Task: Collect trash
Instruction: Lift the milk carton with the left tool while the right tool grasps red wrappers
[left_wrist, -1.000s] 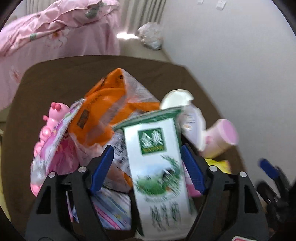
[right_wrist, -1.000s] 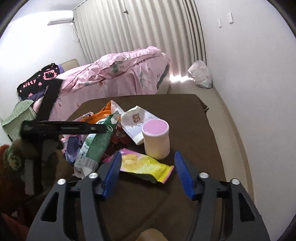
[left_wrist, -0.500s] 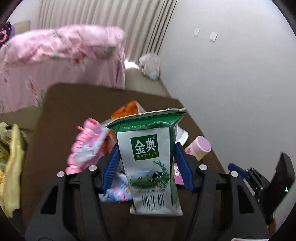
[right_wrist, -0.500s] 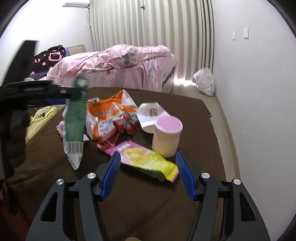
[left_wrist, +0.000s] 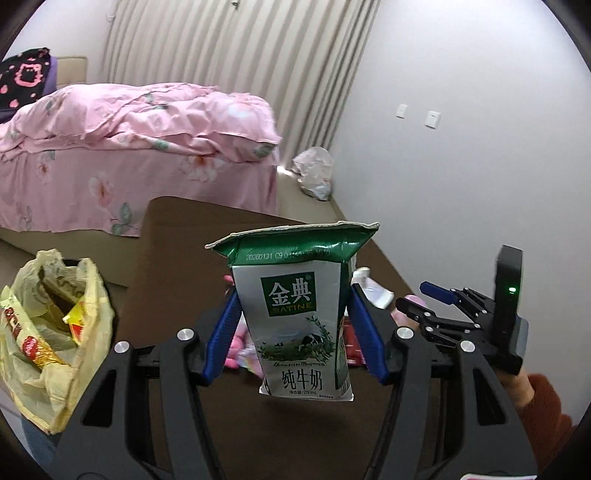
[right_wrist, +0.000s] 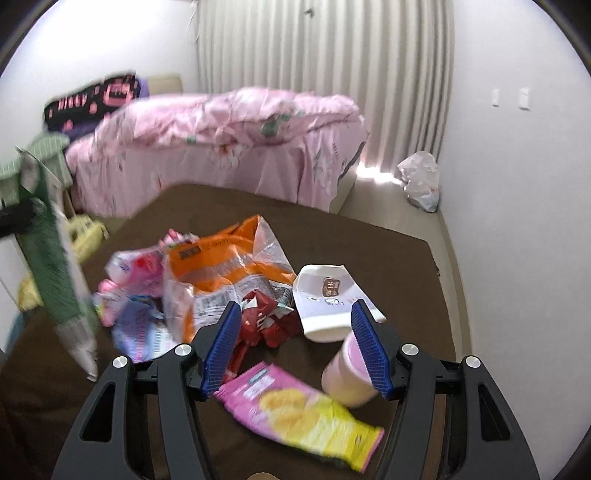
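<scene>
My left gripper (left_wrist: 293, 332) is shut on a green and white milk carton (left_wrist: 299, 314) and holds it upright above the brown table (left_wrist: 177, 236). The carton also shows blurred at the left of the right wrist view (right_wrist: 59, 280). A yellow trash bag (left_wrist: 51, 332) stands open at the left, beside the table. My right gripper (right_wrist: 295, 347) is open and empty above the trash pile: an orange bag (right_wrist: 225, 266), a red wrapper (right_wrist: 262, 321), a white cup (right_wrist: 328, 295), a pink cup (right_wrist: 347, 376) and a pink-yellow snack packet (right_wrist: 295, 406).
A bed with a pink quilt (right_wrist: 229, 140) stands behind the table. A white plastic bag (right_wrist: 421, 181) lies on the floor by the wall. Pink and blue wrappers (right_wrist: 133, 295) lie at the pile's left. The right gripper shows at the right of the left wrist view (left_wrist: 461, 314).
My left gripper has shut on the milk carton, lifted it off the pile and swung left toward the yellow bag. My right gripper has moved forward over the snack packet.
</scene>
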